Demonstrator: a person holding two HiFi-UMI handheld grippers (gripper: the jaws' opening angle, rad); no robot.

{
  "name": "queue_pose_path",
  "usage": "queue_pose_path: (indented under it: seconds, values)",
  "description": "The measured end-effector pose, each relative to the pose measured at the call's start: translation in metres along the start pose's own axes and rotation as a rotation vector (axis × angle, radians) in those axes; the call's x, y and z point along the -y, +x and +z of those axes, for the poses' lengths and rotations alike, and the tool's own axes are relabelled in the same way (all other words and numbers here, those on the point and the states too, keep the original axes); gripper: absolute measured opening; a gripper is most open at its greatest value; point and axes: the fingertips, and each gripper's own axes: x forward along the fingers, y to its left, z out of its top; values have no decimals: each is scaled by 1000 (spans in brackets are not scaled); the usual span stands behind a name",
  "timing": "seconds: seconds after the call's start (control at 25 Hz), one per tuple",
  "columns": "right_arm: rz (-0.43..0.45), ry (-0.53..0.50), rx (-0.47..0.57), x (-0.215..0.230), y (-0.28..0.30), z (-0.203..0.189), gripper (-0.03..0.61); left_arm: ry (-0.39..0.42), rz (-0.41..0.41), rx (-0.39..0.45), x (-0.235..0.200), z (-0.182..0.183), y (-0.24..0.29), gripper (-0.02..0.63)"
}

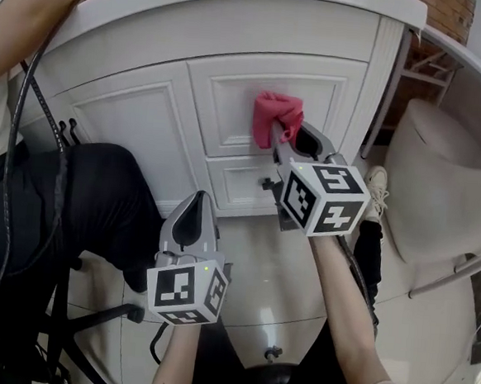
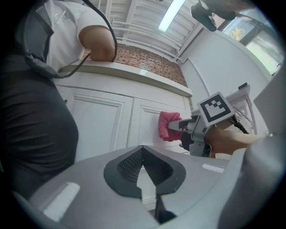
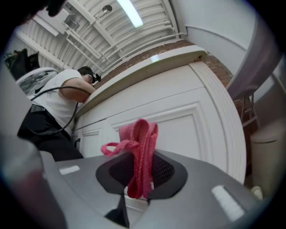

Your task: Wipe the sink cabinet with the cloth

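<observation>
The white sink cabinet (image 1: 231,95) fills the upper middle of the head view, with panelled doors and a drawer. A pink cloth (image 1: 277,115) is bunched against the right door panel, and my right gripper (image 1: 279,140) is shut on it. In the right gripper view the cloth (image 3: 139,156) stands folded between the jaws, in front of the door (image 3: 178,125). My left gripper (image 1: 193,216) hangs lower, in front of the cabinet base, shut with nothing in it. The left gripper view shows the cloth (image 2: 168,125) and the right gripper (image 2: 181,127) at the door.
A person in black trousers (image 1: 98,209) and a white top sits on a chair at the left, one arm on the countertop (image 1: 239,0). A white toilet (image 1: 440,186) stands at the right. Glossy tiled floor (image 1: 274,289) lies below.
</observation>
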Motion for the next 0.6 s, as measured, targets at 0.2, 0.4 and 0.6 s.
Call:
queue_pose_path:
  seconds: [0.2, 0.4, 0.6]
  values:
    - [-196, -44, -9, 114, -41, 14, 66, -40, -82, 6, 63, -11, 28, 15]
    - [-321, -42, -13, 181, -80, 22, 66, -36, -124, 19, 97, -5, 40, 14]
    - [-215, -62, 3, 125, -75, 18, 66, -31, -72, 35, 74, -1, 33, 14]
